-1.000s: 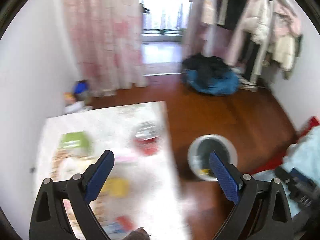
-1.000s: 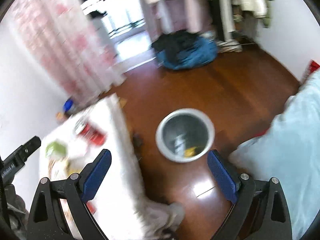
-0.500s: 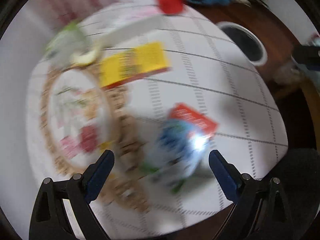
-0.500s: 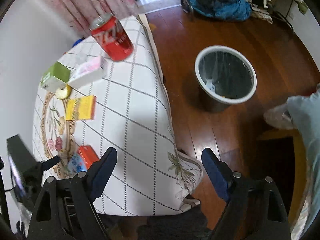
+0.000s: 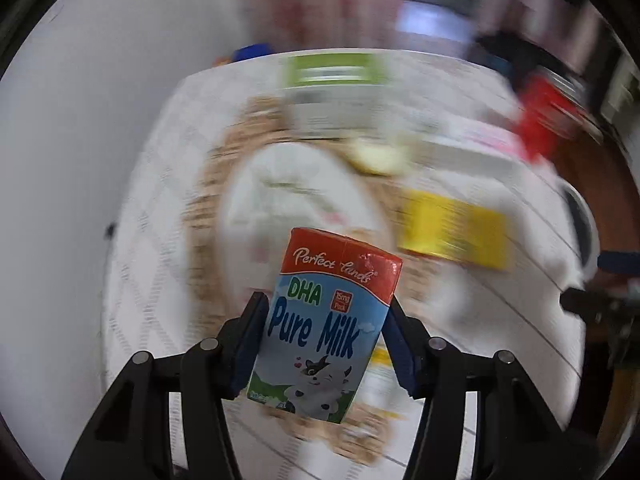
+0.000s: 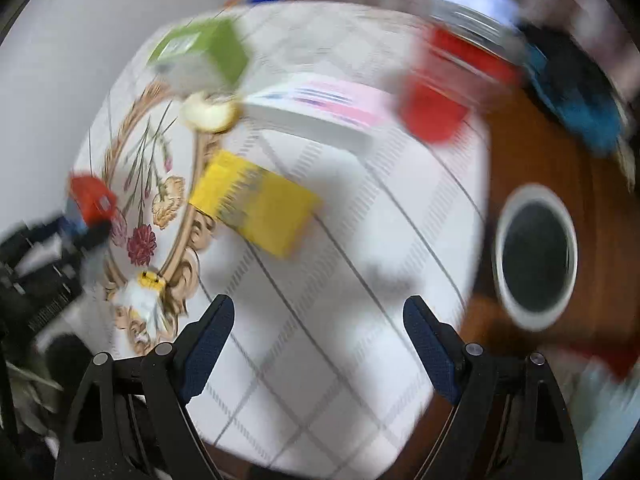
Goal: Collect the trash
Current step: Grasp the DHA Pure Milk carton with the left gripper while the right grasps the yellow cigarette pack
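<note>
The milk carton is clamped between the fingers of the left gripper and held tilted above the table. The fingers of the right gripper are spread wide, with nothing between them, over the table's checked cloth. A yellow packet, green box, pink-and-white box and red can are seen blurred on the table. The trash bin stands on the floor beside the table.
</note>
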The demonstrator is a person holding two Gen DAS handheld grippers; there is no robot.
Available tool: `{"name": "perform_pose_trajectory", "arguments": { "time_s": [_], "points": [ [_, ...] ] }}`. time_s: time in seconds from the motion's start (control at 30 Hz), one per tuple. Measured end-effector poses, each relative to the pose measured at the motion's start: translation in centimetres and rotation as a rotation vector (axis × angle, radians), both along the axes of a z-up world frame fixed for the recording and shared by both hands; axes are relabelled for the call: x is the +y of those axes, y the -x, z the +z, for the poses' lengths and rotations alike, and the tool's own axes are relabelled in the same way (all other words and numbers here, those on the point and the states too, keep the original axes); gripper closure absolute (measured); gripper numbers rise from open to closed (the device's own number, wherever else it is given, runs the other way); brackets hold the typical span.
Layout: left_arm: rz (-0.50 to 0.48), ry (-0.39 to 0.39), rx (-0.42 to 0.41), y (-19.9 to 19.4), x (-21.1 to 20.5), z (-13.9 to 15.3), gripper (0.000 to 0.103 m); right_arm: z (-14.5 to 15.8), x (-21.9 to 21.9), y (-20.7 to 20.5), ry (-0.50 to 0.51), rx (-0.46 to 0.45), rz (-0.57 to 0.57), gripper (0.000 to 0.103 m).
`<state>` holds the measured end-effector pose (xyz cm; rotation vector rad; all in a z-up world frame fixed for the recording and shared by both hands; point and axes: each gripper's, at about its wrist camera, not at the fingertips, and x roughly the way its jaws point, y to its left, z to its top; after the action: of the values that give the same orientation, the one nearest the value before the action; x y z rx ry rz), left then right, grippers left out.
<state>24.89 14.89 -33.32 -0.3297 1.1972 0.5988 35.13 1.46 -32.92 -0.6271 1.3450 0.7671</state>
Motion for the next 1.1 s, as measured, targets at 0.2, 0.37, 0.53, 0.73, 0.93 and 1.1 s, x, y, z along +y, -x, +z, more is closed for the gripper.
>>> {"name": "perform_pose_trajectory", "arguments": {
  "time_s": [0.2,0.37,0.53,0.73,0.93,1.1],
  "points": [
    [0.113,-0.008,0.053,0.9,4.2,-3.0,0.05,-4.8,9.0,1.0,0.208,-0.022,0.293,0.015],
    [0.126,0.008,0.076,0.5,5.6,-5.0,0.05,-6.7,11.9,1.5,0.29,-0.013,0.449,0.015],
    [0.113,0.004,0.074,0.4,5.8,-5.6,0.05,-6.8,13.6,1.0,0.313,0.025,0.53,0.017],
    [0.11,0.003,0.062,0.7,5.7,-5.5,0.05,-7.0,14.8,0.9,0.315,0.047,0.555,0.019],
    [0.108,-0.01,0.064,0.7,5.0,-5.0,0.05,-6.0,13.4,2.3,0.274,0.013,0.534,0.035],
    [0.113,-0.003,0.052,1.3,4.6,-4.2,0.052,-5.3,11.5,1.8,0.231,0.016,0.383,0.036]
  ]
}}
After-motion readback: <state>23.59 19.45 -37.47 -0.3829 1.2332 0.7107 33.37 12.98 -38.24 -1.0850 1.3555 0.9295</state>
